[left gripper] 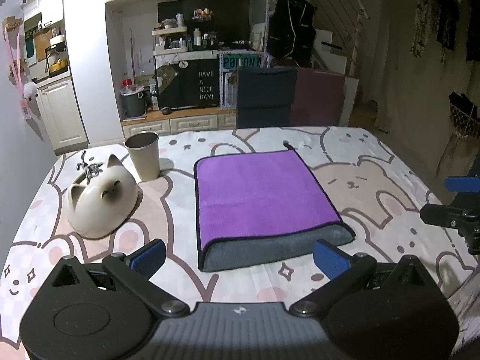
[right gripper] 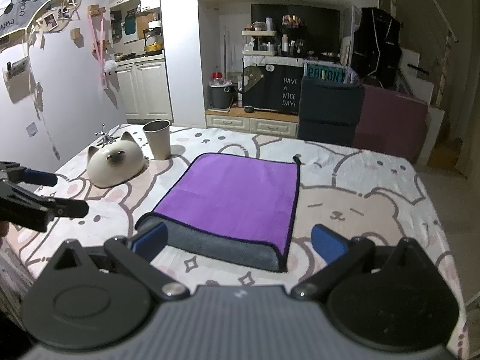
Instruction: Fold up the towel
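Left gripper (left gripper: pixel 240 257): we see its blue pads spread wide, holding nothing; it hangs just short of the towel's near edge; from the right wrist view it shows at the left border (right gripper: pixel 45 192), its jaws apart there too.
Right gripper (right gripper: pixel 239 243): we find it wide as well, empty; it sits over the near edge of the towel, one pad in front of the grey corner; it shows at the right border of the left wrist view (left gripper: pixel 456 201).
Towel (left gripper: pixel 258 198): we see it folded flat on the table, purple on top, grey underside showing along the near fold; a small dark loop sticks out at its far right corner.
Table (left gripper: pixel 375 186): we note a cloth printed with cartoon bears and rabbits.
Cat bowl (left gripper: pixel 100 201): cream ceramic, left of the towel and apart from it.
Cup (left gripper: pixel 143 156): metal, upright, just behind the cat bowl.
Chair (left gripper: pixel 265 96): dark, beyond the far edge.
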The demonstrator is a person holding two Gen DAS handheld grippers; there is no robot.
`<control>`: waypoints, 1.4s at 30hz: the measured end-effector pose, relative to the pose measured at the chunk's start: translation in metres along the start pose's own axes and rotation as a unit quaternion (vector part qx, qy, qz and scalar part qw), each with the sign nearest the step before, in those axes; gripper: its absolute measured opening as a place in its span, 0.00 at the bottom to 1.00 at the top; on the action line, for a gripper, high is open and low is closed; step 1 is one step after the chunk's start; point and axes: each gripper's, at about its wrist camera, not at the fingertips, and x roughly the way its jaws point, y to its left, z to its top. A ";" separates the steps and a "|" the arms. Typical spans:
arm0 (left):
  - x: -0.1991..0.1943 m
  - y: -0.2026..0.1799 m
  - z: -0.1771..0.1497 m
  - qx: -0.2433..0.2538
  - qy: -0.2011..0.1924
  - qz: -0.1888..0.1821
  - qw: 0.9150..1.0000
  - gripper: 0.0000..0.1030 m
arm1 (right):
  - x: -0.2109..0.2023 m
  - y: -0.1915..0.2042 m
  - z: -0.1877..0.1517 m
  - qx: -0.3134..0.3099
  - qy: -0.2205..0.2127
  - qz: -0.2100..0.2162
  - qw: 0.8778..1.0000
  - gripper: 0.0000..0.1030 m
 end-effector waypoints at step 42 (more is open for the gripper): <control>0.150 0.039 -0.024 -0.011 0.102 -0.021 0.995 1.00 | 0.136 -0.029 -0.032 0.003 0.063 0.042 0.997 1.00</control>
